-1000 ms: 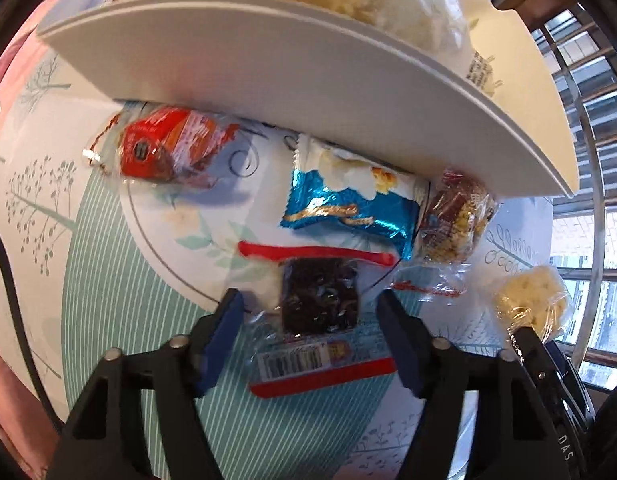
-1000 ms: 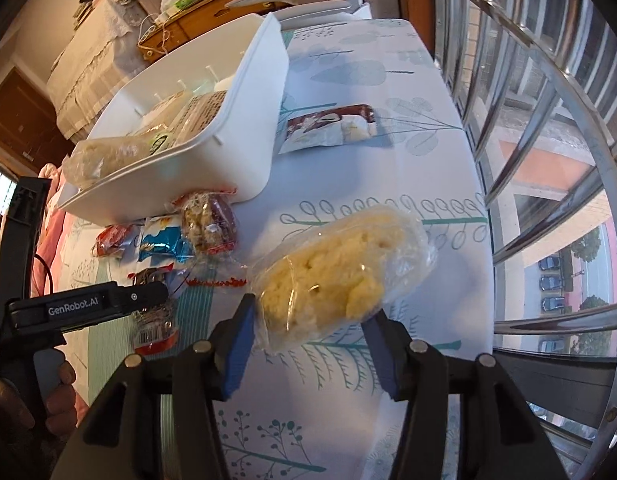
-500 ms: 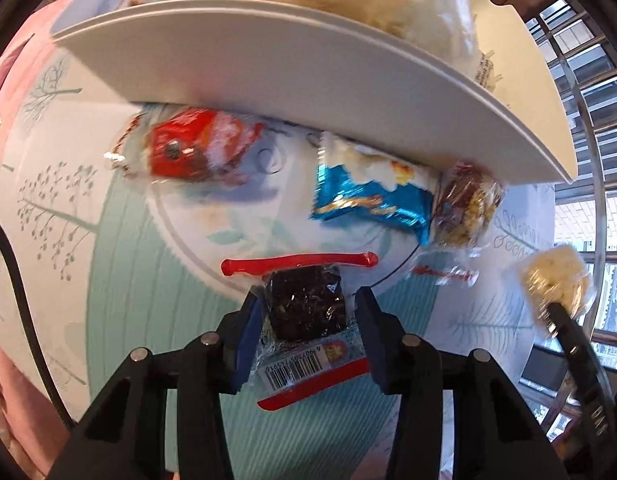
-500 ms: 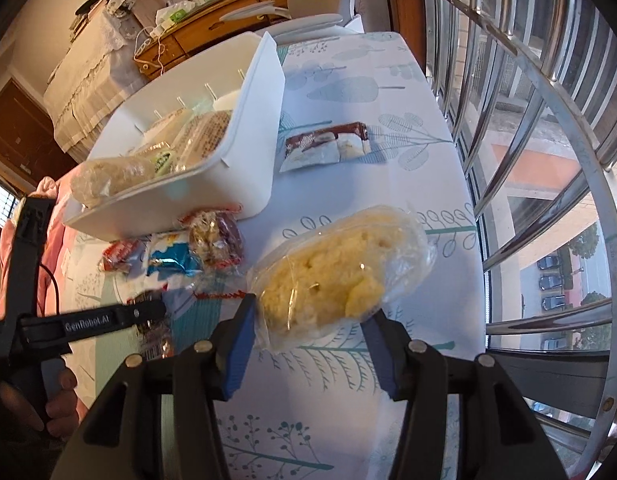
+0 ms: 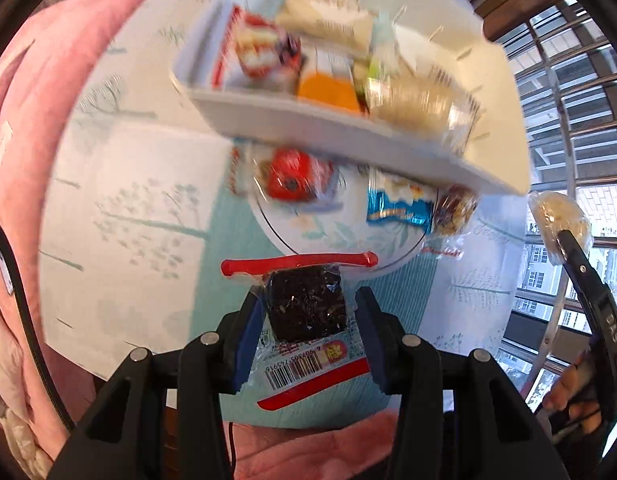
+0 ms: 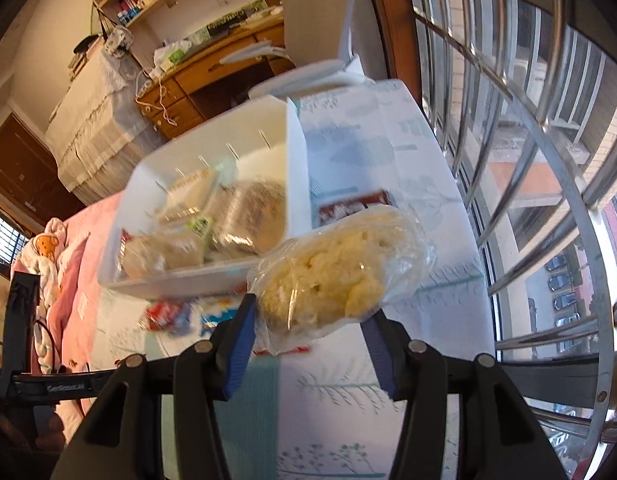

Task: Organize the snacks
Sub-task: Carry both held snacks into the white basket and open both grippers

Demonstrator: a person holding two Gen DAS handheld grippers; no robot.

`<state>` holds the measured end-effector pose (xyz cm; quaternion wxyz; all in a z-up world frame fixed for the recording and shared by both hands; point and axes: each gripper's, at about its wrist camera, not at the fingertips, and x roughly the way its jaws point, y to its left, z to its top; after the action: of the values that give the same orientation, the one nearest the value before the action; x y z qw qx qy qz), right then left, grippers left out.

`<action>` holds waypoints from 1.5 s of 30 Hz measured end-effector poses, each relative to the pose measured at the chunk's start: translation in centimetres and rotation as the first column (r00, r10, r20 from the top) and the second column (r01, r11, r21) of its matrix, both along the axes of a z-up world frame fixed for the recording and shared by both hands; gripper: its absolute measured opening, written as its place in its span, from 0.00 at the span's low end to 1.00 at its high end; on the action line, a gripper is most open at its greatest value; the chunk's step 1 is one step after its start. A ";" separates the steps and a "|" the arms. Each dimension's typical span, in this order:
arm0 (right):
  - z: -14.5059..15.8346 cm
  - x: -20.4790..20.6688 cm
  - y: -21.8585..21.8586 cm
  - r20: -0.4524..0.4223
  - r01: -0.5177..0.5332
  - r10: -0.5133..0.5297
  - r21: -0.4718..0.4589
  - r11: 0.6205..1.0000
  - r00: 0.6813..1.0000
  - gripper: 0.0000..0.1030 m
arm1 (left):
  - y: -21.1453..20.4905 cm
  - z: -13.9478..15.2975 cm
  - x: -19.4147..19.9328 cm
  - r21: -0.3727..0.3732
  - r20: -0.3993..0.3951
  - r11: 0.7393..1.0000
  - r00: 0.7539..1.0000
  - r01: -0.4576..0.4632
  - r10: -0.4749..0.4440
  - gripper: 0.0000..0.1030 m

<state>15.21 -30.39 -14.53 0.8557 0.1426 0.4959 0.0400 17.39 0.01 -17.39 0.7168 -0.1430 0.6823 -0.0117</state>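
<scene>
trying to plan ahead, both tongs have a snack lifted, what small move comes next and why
Probably carry both over the white bin and release. The left tongs grip the dark brownie packet, the right tongs the yellow cake bag, both off the table, and the bin already holds snacks.

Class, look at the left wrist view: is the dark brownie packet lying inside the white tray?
No: the brownie packet sits between the left gripper's jaws, outside the tray.

Left gripper (image 5: pixel 306 316) and right gripper (image 6: pixel 310 332): black angular frames, blue finger pads (image 5: pixel 248 332), silver round screws behind them.
</scene>
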 end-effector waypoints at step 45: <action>2.8 3.0 9.0 0.102 0.084 -0.075 -0.085 0.993 0.992 0.52 | 3.1 9.5 10.8 -0.110 0.398 0.936 0.878 0.334 -0.266 0.67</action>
<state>18.18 -21.40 -11.74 0.8856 0.1217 0.4481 -0.0092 28.16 3.07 -7.94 0.8084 -0.0927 0.5420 -0.2102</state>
